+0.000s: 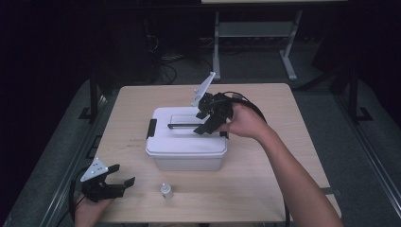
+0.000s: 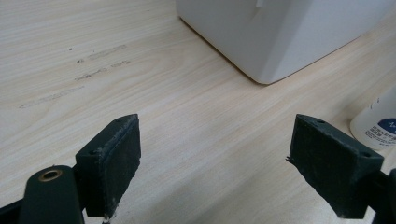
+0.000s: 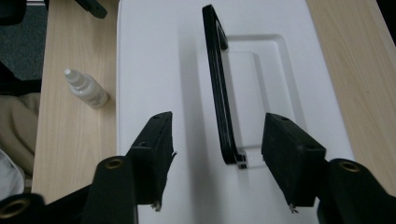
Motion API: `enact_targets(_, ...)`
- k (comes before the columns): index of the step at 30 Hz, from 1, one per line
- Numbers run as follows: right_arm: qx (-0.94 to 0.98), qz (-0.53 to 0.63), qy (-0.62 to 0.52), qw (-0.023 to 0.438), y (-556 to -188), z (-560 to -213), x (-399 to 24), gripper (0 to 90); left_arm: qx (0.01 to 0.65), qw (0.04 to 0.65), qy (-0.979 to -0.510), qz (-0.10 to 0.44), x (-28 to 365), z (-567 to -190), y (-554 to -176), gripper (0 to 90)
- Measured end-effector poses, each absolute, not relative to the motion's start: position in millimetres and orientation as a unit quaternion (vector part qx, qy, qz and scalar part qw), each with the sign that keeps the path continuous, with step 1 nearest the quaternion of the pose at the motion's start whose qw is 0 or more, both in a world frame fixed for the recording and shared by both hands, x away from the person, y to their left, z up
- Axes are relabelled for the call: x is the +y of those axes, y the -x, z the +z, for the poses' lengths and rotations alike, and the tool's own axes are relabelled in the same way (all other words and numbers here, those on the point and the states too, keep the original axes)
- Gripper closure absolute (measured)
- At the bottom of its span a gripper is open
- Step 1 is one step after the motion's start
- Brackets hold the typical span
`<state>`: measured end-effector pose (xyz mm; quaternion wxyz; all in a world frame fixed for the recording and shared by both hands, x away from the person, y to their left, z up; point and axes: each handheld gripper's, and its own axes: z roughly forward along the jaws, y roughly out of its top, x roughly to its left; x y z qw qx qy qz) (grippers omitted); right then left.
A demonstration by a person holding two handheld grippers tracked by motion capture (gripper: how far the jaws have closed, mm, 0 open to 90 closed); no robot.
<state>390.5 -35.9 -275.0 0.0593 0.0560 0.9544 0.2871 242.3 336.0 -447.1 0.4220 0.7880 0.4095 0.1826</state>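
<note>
Two black jaws of the right gripper (image 3: 217, 161) stand partly apart over the white box (image 1: 186, 142), one on each side of the near end of its black handle (image 3: 218, 93), neither pad pressing it. In front of the box, the left gripper (image 1: 119, 182) is spread wide, holding nothing. The small bottle (image 1: 166, 190) stands just before the box.

High view overlooks table (image 1: 265, 179); gripper views sit close.
</note>
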Motion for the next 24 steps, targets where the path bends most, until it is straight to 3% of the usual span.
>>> enact_targets(13,0.956,0.287,-0.045,0.044,-402,-286,-15,71.6,0.408,0.419,-0.791,0.182,336,-448,-243,16.6)
enact_targets(24,0.953,0.298,-0.049,0.03,-414,-292,-9,79.6,0.412,0.419,-0.788,0.184,339,-447,-242,16.6)
